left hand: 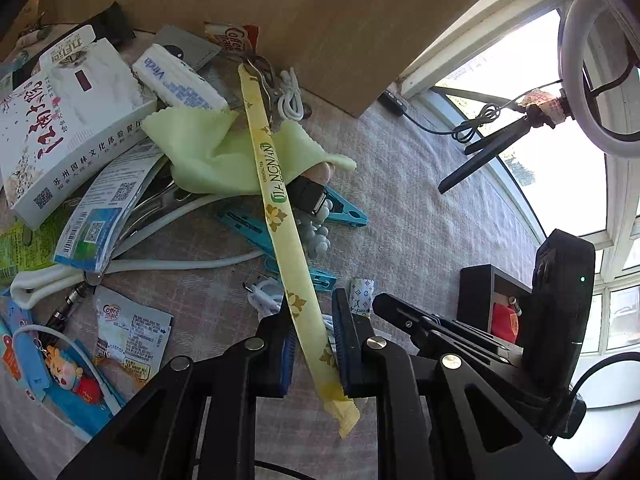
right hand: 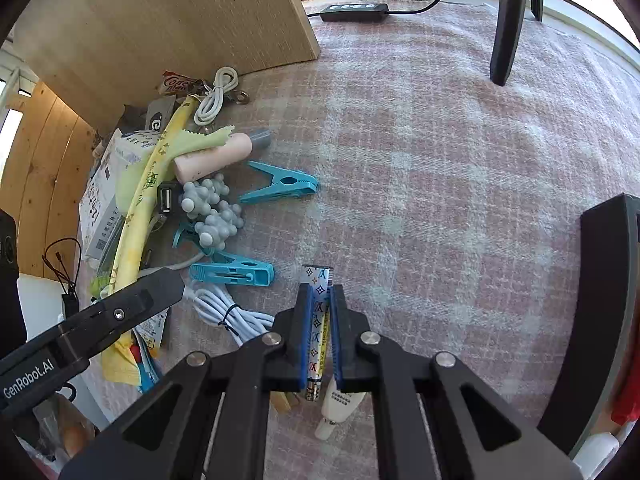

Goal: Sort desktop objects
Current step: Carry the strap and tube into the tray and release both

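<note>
"Vinda" on tissue pack (left hand: 176,80)

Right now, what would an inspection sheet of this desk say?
Surface: pink checked cloth, bare on one side.
Job's things: long yellow tea sachet; small patterned tube.
Clutter: blue plastic clothes pegs, grey bobbly toy, white printed box, pale green wiping cloth.
Grippers: left hand-held gripper shut on the sachet; right hand-held gripper shut on the tube.
Cables: coiled white cable.
Surroundings: wooden board, window, ring light.
</note>
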`<state>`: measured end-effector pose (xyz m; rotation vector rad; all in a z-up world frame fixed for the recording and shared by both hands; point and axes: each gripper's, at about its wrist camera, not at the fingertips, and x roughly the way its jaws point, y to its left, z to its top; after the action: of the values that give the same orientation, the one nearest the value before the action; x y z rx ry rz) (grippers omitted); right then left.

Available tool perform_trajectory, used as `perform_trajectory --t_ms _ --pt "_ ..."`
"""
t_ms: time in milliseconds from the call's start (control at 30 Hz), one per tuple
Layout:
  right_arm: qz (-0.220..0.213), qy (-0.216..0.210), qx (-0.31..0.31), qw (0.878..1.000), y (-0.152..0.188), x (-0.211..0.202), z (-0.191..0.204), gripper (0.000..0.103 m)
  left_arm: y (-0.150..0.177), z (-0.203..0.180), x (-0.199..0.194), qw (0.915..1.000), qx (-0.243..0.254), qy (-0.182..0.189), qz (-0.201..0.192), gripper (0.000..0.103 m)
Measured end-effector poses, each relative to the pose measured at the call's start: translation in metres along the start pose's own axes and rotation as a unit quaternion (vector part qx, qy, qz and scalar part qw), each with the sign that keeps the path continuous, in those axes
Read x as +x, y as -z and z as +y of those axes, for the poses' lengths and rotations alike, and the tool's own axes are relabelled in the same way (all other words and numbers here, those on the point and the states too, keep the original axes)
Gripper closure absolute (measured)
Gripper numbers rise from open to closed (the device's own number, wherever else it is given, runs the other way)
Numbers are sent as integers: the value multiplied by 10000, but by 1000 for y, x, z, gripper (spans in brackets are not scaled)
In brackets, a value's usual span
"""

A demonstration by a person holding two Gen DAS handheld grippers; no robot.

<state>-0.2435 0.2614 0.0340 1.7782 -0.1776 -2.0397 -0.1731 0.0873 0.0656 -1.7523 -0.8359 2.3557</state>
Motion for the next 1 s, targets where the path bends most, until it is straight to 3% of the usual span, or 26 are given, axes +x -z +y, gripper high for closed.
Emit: perform_trajectory --t_ms 167,233,367,467,533,733,1000 --pt "46 149 -6 9999 9 3 -6 100 34 5 -18 9999 113 -46 -94 93" --pt "139 -19 234 9996 10 5 -11 100 46 8 -25 9998 64 -46 -172 93" --pt "117 166 161 9997 10 2 -9 83 63 15 -44 9994 72 -52 -330 93" --pt "170 172 136 9996 7 6 1 79 72 17 -54 9991 110 -63 -417 93" --pt "306 388 -36 9988 4 13 10 79 76 18 -60 9987 125 -75 -480 93" --pt "45 1033 -747 9918 10 14 30 81 88 13 -70 9977 250 -134 -616 93" --pt "-265 453 -290 9982 26 -30 1 81 108 -6 -68 9975 401 9 -578 93"
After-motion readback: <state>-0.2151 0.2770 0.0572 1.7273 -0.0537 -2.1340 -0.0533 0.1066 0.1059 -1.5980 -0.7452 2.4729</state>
